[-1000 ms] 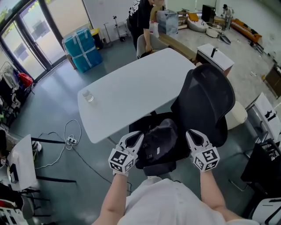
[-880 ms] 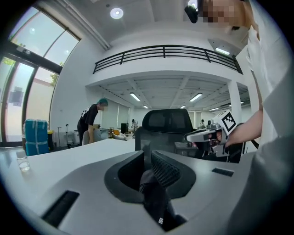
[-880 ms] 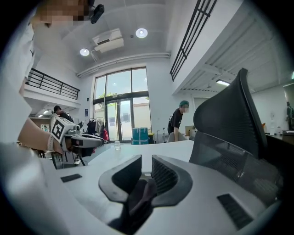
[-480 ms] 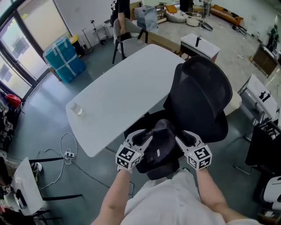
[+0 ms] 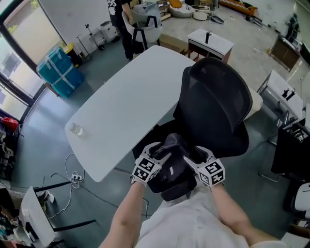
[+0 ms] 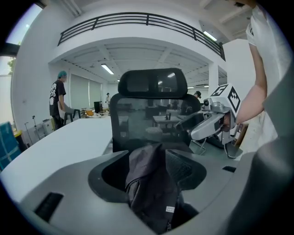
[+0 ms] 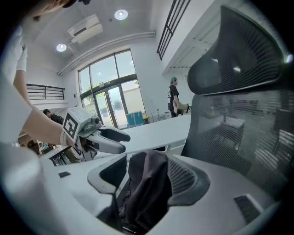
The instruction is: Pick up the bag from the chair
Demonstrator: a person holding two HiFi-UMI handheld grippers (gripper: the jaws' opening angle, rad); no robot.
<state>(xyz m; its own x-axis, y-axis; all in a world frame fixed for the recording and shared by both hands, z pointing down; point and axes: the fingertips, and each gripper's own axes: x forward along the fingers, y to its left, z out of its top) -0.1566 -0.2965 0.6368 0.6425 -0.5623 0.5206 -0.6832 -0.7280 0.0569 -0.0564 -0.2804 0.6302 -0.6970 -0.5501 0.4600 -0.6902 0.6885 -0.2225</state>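
Note:
A black bag (image 5: 170,167) lies slumped on the seat of a black mesh-backed office chair (image 5: 218,104). My left gripper (image 5: 161,151) is at the bag's left side and my right gripper (image 5: 193,155) at its right, both low over the seat. Their jaws have just been opening and now stand wide. In the left gripper view a raised fold of the bag (image 6: 151,193) stands between the jaws of the left gripper (image 6: 149,170), with a dark gap beside it. The right gripper (image 7: 149,176) likewise straddles a fold of the bag (image 7: 144,195).
A long white table (image 5: 126,97) stands just beyond the chair, with a clear cup (image 5: 76,129) near its left end. A person (image 5: 116,9) stands at the table's far end beside another chair (image 5: 145,24). Cables (image 5: 72,177) lie on the floor at left.
Both grippers have dropped onto the bag from above the seat's front. Their jaws went from shut to wide apart, each now around a fold of the bag.

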